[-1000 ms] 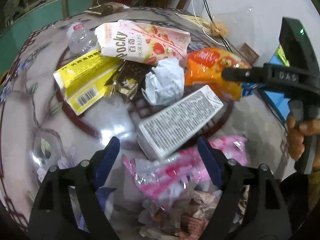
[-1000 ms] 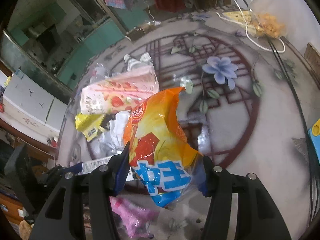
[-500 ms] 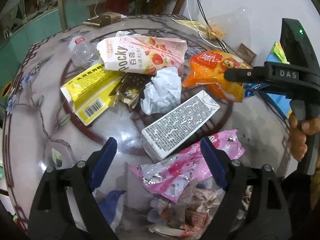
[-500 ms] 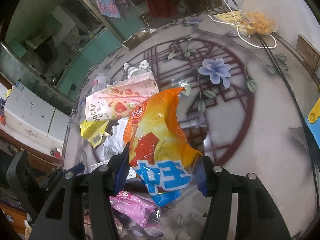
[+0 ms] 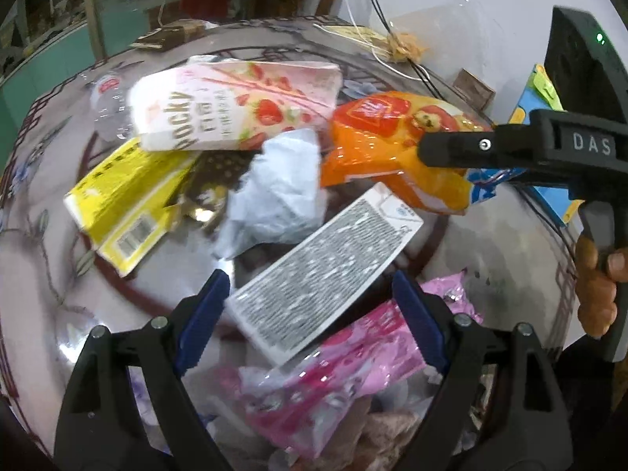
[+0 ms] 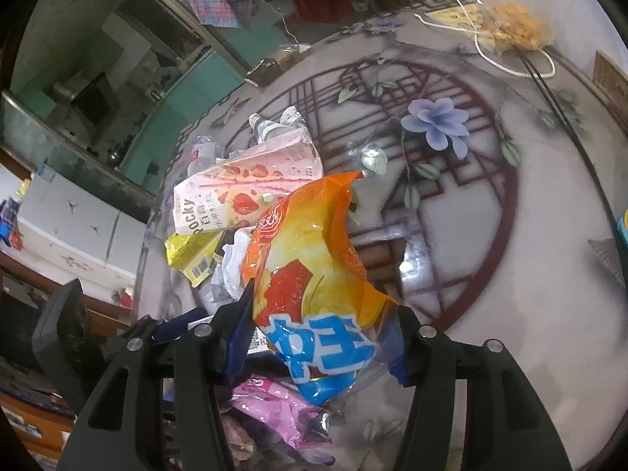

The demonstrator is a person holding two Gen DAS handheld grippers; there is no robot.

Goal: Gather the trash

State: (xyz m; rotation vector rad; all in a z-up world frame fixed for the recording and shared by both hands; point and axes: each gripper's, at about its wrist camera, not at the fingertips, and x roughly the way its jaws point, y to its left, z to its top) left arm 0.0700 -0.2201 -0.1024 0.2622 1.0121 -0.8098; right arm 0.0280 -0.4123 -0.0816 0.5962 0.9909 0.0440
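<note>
My left gripper (image 5: pixel 310 310) is open, hovering low over the trash pile. The near end of a white carton with grey print (image 5: pixel 325 274) lies between its blue pads, which do not touch it. A pink wrapper (image 5: pixel 333 376) lies under the jaws. Beyond are crumpled white paper (image 5: pixel 274 196), a yellow carton (image 5: pixel 125 204), a pink Pocky box (image 5: pixel 235 106) and a clear bottle (image 5: pixel 108 106). My right gripper (image 6: pixel 320 337) is shut on an orange snack bag (image 6: pixel 310 267), held above the table; the orange bag (image 5: pixel 392 145) also shows in the left wrist view.
The round glass table (image 6: pixel 490 235) has a flower pattern. Cables (image 6: pixel 549 90) and a clear bag of yellow crumbs (image 6: pixel 514 27) lie at its far side. A small brown box (image 5: pixel 473 88) and a blue-yellow object (image 5: pixel 537 102) sit near the right edge. A person's hand (image 5: pixel 596 282) grips the right tool.
My left gripper's jaws have widened a little and it has drawn closer to the white carton, whose end now sits between the pads. The right gripper still holds the orange bag in place.
</note>
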